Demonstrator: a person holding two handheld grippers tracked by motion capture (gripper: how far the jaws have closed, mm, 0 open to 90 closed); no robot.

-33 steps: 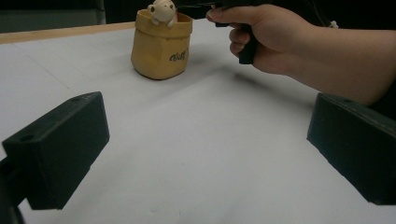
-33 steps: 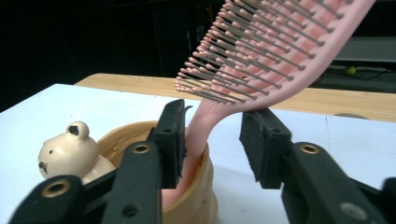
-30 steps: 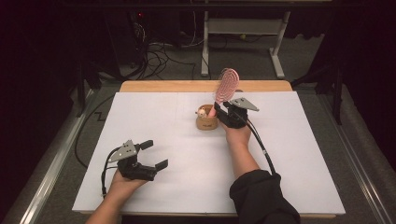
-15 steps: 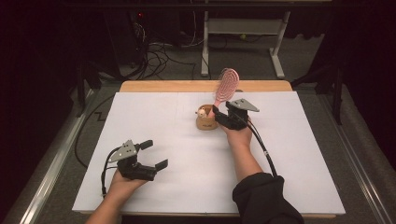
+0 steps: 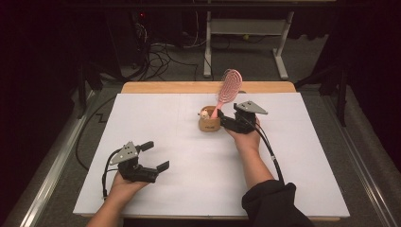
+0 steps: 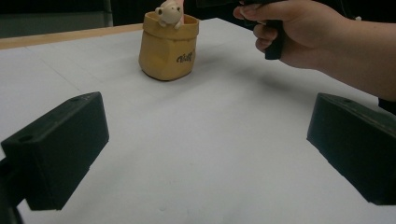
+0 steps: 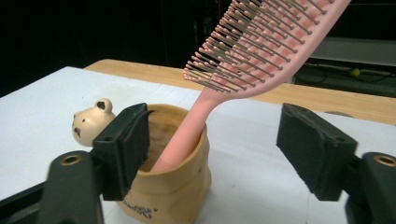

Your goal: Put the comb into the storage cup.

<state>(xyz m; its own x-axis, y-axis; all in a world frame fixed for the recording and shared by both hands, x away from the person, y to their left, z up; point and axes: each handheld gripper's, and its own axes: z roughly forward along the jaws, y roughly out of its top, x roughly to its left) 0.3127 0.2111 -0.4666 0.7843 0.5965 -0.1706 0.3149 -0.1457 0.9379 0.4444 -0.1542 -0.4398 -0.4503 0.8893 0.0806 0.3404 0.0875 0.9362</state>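
Two grippers on the white table (image 5: 302, 189). Right gripper (image 5: 226, 121) sits just beside the tan cup (image 5: 209, 124), near the middle of the far edge; its jaws have just been opening and now stand wide, pads off everything. Right gripper view: pink hairbrush (image 7: 252, 56) stands handle-down in the cup (image 7: 173, 186), leaning toward the far right, bristles facing left; the handle rises in the gap between the jaws with clear space on both sides, so nothing is gripped. Left jaw overlaps the cup's rim in that view; contact can't be judged. Small bear figure (image 7: 88, 122) is at the cup's left rim. High view: brush head (image 5: 230, 86) tilts over the wooden strip along the far edge. Left gripper (image 5: 156, 157) rests near the near-left corner, well apart from the cup, jaws spread wide and empty, bare table between them in the left gripper view; cup (image 6: 169, 46) and right hand (image 6: 299, 32) are farther off.
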